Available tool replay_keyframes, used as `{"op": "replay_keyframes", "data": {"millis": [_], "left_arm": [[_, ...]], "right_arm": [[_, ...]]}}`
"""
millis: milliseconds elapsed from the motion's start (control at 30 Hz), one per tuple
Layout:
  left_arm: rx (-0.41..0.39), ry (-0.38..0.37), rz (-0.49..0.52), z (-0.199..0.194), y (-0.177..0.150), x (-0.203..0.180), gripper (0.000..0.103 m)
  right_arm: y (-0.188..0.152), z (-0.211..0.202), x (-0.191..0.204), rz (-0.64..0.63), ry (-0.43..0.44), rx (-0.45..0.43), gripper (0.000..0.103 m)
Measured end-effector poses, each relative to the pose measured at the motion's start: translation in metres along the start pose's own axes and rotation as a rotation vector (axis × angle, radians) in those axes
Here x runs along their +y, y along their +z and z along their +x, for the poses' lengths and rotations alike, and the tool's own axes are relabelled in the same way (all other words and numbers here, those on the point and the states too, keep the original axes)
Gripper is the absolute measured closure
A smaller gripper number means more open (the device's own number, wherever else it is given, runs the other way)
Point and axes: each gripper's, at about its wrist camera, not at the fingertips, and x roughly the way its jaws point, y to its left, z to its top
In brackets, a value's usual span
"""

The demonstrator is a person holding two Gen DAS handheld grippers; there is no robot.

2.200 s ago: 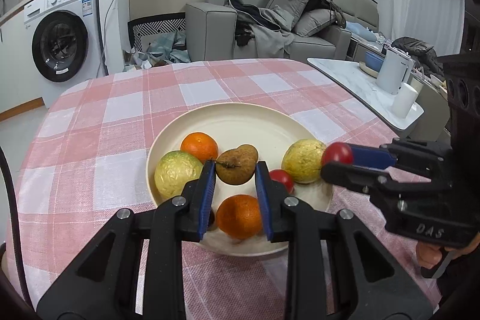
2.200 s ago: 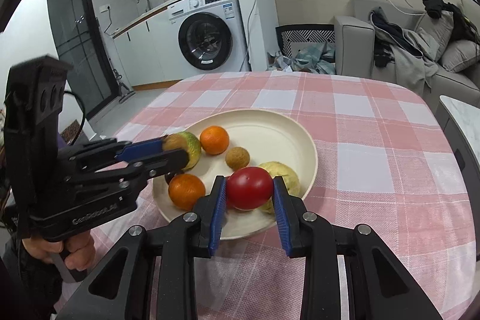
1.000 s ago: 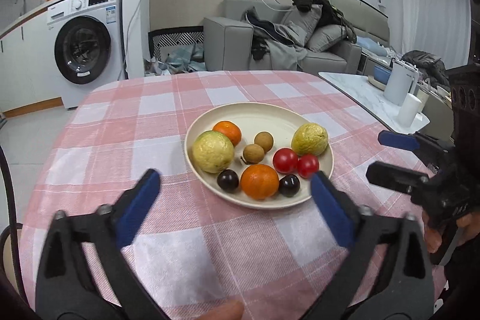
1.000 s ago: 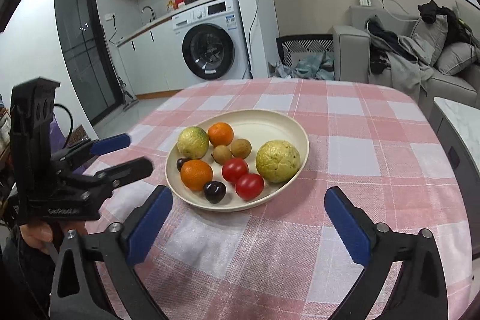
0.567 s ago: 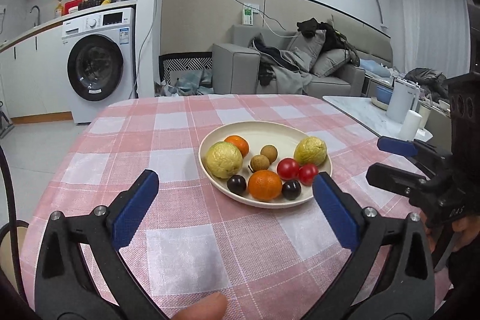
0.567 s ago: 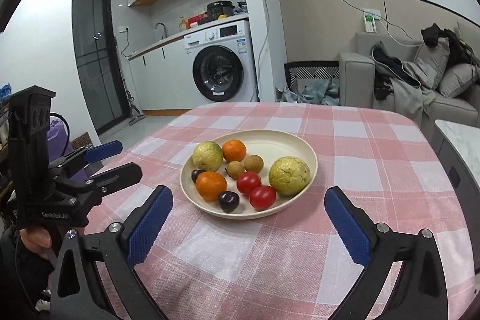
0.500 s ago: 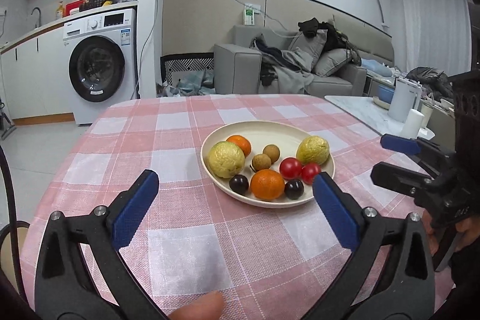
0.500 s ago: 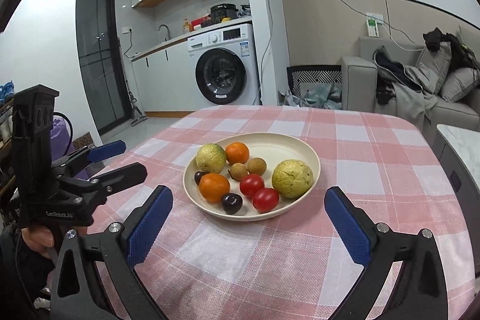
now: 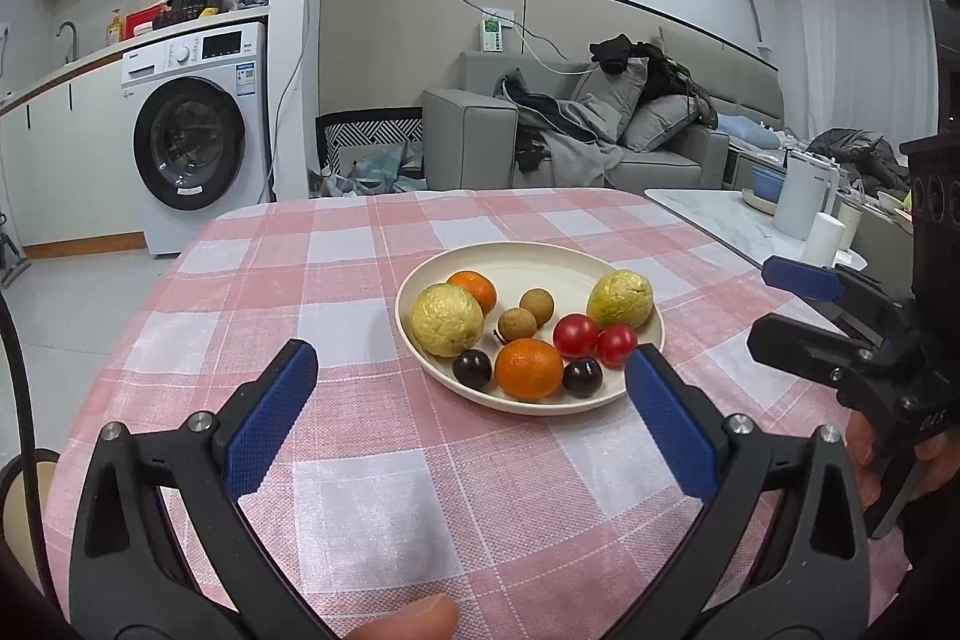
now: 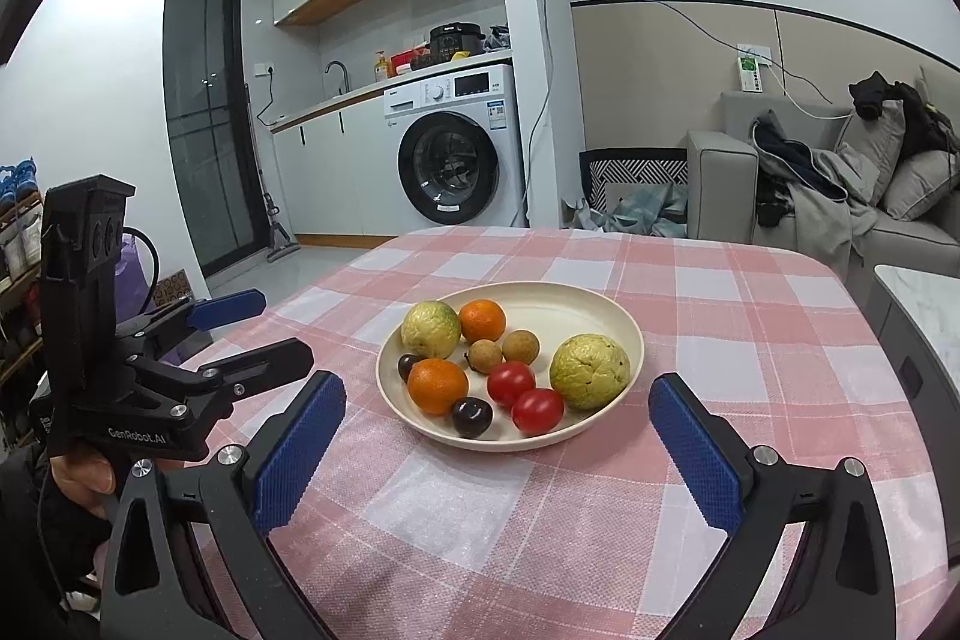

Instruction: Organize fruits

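Fruits (image 9: 528, 367) lie together on a cream plate (image 9: 540, 262) near the middle of the checked counter (image 9: 336, 268). Nearer, the left gripper (image 9: 471, 382) and right gripper (image 10: 495, 412) hover with fingers spread wide, holding nothing.

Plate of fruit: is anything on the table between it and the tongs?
No. Only bare checked tablecloth lies between the open left tongs and the plate. The open right tongs face it the same way.
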Motion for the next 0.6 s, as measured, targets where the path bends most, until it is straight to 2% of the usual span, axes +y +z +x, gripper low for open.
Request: {"op": "replay_keyframes", "data": {"millis": [600], "left_arm": [[-0.011, -0.001, 0.003, -0.0015, 0.0003, -0.0010, 0.001]], "right_arm": [[-0.0008, -0.0002, 0.0018, -0.011, -0.001, -0.008, 0.000]]}}
